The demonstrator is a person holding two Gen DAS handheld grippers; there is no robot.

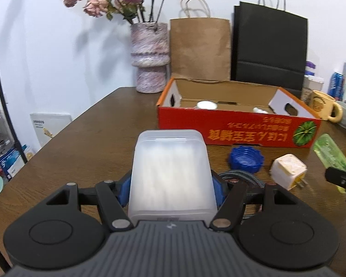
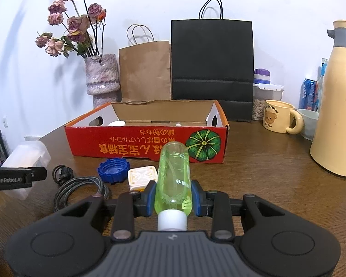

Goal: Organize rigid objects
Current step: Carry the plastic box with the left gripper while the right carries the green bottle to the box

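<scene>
My left gripper (image 1: 170,188) is shut on a frosted white plastic box (image 1: 170,173), held above the wooden table (image 1: 92,138) in front of the red cardboard box (image 1: 237,129). The same white box (image 2: 26,157) shows at the left edge of the right wrist view. My right gripper (image 2: 173,198) is shut on a clear green bottle (image 2: 174,175) with a white cap, its base pointing at the red cardboard box (image 2: 145,143). A blue lid (image 1: 245,159), a white plug adapter (image 1: 288,170) and a coiled braided cable (image 2: 80,189) lie on the table before the box.
A vase of dried flowers (image 2: 102,78), a brown paper bag (image 2: 145,71) and a black bag (image 2: 212,69) stand behind the box. A bear mug (image 2: 279,116), a white bowl (image 2: 308,123) and a tall cream jug (image 2: 339,101) are at the right.
</scene>
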